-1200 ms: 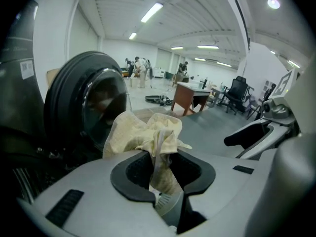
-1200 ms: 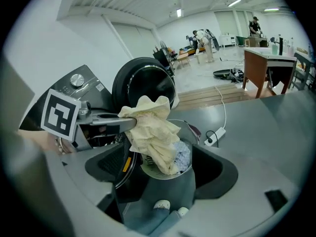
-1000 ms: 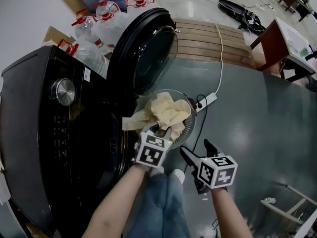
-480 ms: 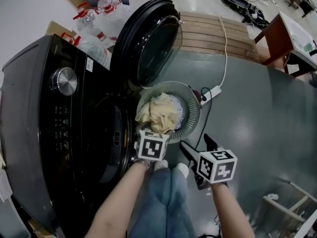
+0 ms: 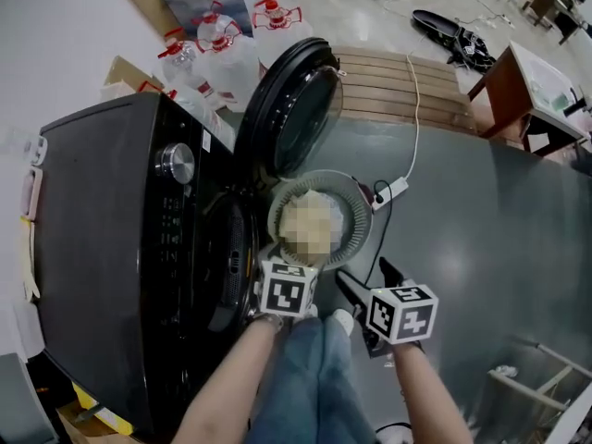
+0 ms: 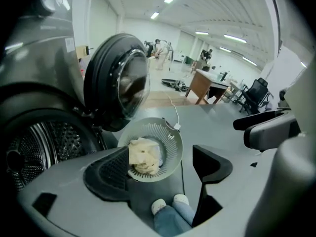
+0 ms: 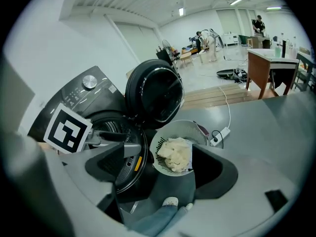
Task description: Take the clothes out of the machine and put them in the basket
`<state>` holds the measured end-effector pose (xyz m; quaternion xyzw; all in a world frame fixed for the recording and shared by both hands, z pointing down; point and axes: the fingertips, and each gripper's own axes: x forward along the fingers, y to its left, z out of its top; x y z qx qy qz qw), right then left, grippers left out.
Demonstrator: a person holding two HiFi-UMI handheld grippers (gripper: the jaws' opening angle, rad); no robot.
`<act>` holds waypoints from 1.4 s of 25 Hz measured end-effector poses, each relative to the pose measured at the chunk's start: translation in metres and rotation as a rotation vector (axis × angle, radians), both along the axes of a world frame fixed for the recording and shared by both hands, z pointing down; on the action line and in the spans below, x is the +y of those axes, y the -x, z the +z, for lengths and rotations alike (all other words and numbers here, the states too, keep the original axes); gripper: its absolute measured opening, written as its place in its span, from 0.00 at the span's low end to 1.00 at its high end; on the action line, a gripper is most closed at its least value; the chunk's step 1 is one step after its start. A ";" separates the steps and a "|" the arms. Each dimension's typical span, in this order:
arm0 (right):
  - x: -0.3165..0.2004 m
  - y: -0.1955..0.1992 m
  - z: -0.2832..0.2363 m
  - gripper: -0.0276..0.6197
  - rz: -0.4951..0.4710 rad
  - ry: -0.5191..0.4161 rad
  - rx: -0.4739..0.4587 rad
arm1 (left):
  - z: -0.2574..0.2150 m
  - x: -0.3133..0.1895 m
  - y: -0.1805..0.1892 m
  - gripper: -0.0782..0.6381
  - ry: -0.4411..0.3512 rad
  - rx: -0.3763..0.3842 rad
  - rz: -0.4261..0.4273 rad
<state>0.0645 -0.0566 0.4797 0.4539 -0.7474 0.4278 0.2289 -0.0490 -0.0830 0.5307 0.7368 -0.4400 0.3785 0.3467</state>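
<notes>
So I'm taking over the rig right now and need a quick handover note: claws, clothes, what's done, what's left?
Left claw: open, empty; its jaws have just been opening, nothing between them, by the basket.
Right claw: open, empty.
Cloth: lies in the basket, on the floor by the machine; door open.
Done: that cloth is out.
Left: check the drum; the part in view shows no clothes.

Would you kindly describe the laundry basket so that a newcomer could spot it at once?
Find the black washing machine with its round door swung open. On the grey floor in front of that door sits a round, pale slatted basket, the only thing there holding crumpled cream cloth.
</notes>
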 end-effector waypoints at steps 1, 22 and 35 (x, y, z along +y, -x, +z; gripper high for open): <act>0.001 -0.001 -0.009 0.71 0.001 -0.005 -0.001 | -0.010 0.001 0.000 0.66 -0.012 -0.001 0.002; 0.040 -0.012 -0.183 0.66 -0.067 -0.144 0.044 | -0.218 0.024 0.024 0.66 -0.267 0.031 -0.007; 0.044 -0.010 -0.300 0.59 -0.095 -0.418 0.020 | -0.330 0.035 0.023 0.66 -0.520 0.049 0.037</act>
